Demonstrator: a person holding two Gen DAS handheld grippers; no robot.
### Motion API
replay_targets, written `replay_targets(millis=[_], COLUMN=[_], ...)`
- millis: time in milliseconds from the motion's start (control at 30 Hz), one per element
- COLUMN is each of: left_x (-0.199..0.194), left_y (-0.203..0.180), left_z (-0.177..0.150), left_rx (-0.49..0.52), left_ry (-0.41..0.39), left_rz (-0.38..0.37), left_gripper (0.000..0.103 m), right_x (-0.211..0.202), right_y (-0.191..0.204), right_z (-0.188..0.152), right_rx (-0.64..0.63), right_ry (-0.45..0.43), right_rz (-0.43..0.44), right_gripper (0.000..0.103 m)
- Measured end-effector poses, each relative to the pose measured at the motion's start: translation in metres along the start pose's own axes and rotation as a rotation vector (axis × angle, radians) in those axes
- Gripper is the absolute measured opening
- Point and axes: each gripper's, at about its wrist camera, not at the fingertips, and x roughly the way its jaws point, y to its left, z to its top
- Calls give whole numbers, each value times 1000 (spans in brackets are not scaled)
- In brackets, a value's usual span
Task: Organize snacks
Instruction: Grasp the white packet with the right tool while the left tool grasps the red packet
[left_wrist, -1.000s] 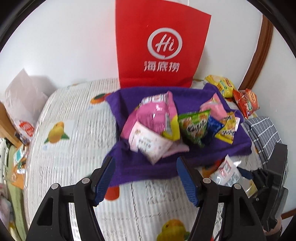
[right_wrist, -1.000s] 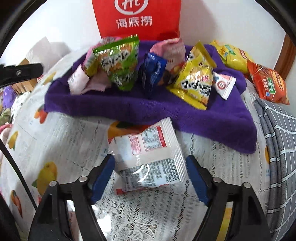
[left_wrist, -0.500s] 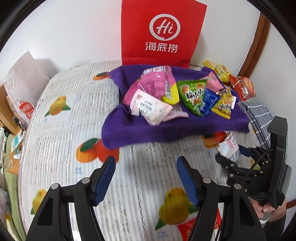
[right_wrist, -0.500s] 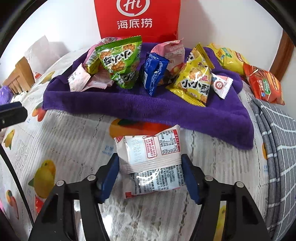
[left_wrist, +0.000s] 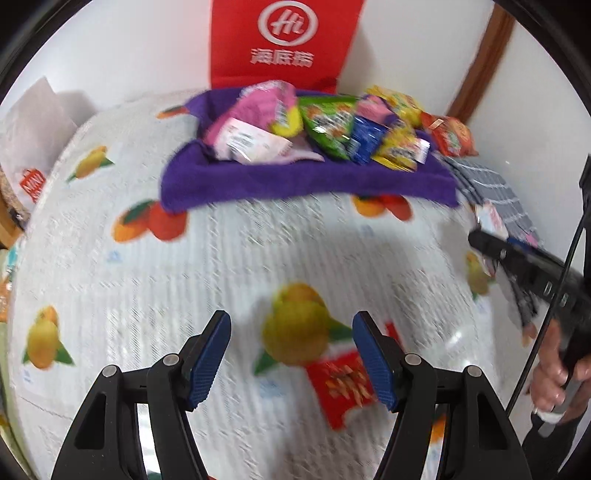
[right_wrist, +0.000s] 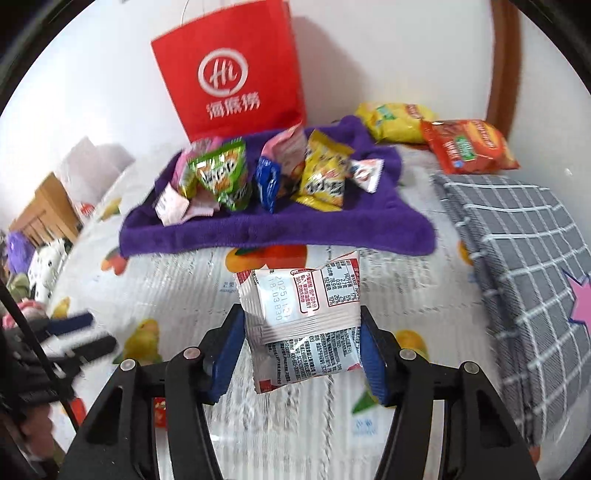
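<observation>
Lifted white packet (right_wrist: 301, 317) in right gripper (right_wrist: 301, 354), bare tablecloth (left_wrist: 147, 280) around

The right claw (right_wrist: 301, 354) angles downward, both blue pads pressed on a white snack packet (right_wrist: 301, 325) clamped between them. The left claw (left_wrist: 291, 363) also tilts downward, its pads apart with nothing between them.

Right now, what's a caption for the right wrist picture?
Right gripper holds a white snack packet before the purple towel of snacks.
</observation>
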Motion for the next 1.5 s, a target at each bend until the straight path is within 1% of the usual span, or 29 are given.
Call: replay_targets(millis=[67, 200, 300, 500, 700, 933, 1033, 1133, 1200, 1367, 1500], left_x=[-3, -3, -3, 10, 17, 17, 16, 13, 16, 28, 32], left_y=[-1, -5, -11, -27, -30, -31, -37, -42, -46, -59, -65], left_z=[-7, -16, -16, -14, -24, -44, -46, -43, -41, -45, -40], left_rx=[-7, -18, -14, 20, 42, 89, 122, 160, 187, 277, 322], left_ry=[-9, 1, -11, 15, 52, 78, 71, 42, 44, 26, -15], left_rz=[-50, -101, -122, -164, -168, -158, -135, -114, -94, 27, 123], left_gripper=[67, 67, 67, 67, 67, 67, 67, 67, 67, 67, 67], right_x=[-12, -34, -44, -49, -48, -50, -50, -51, -52, -50, -44], right_y=[-1, -2, -1, 1, -6, -17, -18, -17, -16, -20, -23], right_z=[-4, -15, -24, -38, -49, -56, -57, -58, -59, -62, -65], right_rx=[-3, -18, -27, -42, -31, 7, 13, 4, -2, 4, 8], right_ry=[-15, -37, -46, -37, -26, -27, -23, -22, -22, -15, 2], right_rz=[-10, 10, 20, 23, 15, 7, 7, 5, 1, -1, -4], right_gripper=[58, 58, 58, 58, 59, 59, 59, 59, 59, 59, 59])
